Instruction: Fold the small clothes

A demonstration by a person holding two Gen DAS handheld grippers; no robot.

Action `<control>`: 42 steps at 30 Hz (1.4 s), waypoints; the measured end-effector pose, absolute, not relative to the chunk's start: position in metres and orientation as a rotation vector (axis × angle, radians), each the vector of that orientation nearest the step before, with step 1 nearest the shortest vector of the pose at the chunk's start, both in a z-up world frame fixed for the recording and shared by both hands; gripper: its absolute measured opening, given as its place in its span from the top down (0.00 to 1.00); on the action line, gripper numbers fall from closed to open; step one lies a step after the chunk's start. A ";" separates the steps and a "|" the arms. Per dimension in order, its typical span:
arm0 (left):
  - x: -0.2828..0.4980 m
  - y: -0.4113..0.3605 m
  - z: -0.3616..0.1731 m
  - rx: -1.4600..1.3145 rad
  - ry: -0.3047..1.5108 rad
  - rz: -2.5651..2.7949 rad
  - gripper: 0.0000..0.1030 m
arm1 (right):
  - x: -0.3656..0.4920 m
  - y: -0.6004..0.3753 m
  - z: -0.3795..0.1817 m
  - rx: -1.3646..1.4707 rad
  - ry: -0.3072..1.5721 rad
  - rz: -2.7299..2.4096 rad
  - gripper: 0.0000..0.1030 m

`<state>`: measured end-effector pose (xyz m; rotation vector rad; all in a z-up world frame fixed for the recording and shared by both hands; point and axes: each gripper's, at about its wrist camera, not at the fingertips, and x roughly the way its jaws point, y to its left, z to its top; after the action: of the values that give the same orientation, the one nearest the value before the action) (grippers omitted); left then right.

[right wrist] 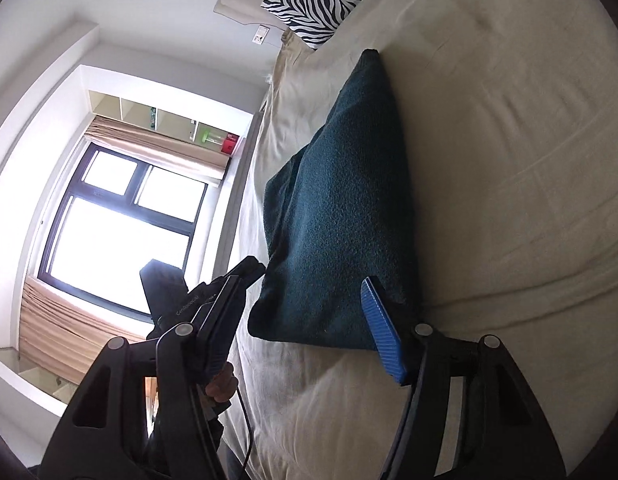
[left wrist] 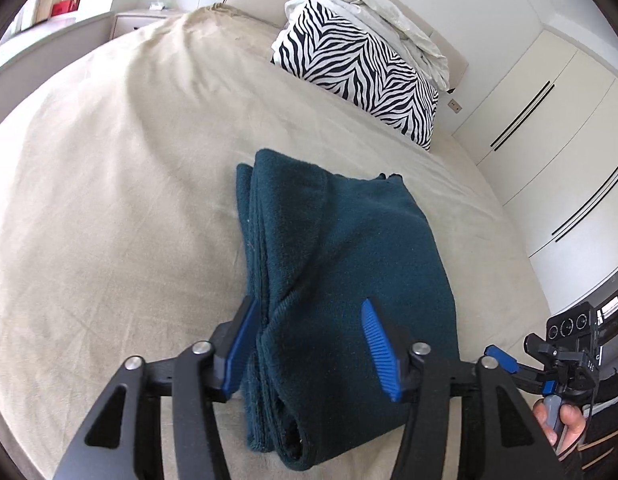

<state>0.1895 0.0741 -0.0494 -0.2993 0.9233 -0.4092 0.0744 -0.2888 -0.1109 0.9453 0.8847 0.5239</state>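
A dark teal fleece garment (left wrist: 341,264) lies folded in several layers on the beige bed sheet (left wrist: 109,200). My left gripper (left wrist: 309,344) is open just above its near end, blue pads on either side of the folded left edge, holding nothing. In the right wrist view the same garment (right wrist: 341,216) lies ahead. My right gripper (right wrist: 305,320) is open at its near edge, with the right pad (right wrist: 383,340) against the cloth. The right gripper also shows at the right edge of the left wrist view (left wrist: 549,360).
A zebra-print pillow (left wrist: 357,68) and a crumpled white duvet (left wrist: 389,20) lie at the head of the bed. White wardrobe doors (left wrist: 549,140) stand to the right. A bright window with curtains (right wrist: 121,220) is beyond the bed's far side.
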 end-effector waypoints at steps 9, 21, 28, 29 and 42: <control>0.226 0.089 -0.080 -0.404 1.093 -0.440 0.35 | 0.105 -0.317 -0.103 0.917 0.930 0.451 0.36; 0.260 0.086 -0.105 -0.488 1.204 -0.515 0.35 | 0.194 -0.305 -0.141 0.913 1.103 0.413 0.33; 0.280 0.095 -0.121 -0.628 1.247 -0.514 0.57 | 0.213 -0.277 -0.141 0.824 1.140 0.426 0.33; 0.280 0.093 -0.121 -0.618 1.247 -0.511 0.59 | 0.215 -0.275 -0.140 0.809 1.145 0.419 0.35; 0.273 0.068 -0.077 -0.575 1.175 -0.506 0.77 | 0.198 -0.261 -0.085 0.588 1.030 0.397 0.62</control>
<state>0.2728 0.0683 -0.0766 -0.5753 1.1747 -0.5060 0.1978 -0.2612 -0.0847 0.5881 1.0303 0.3970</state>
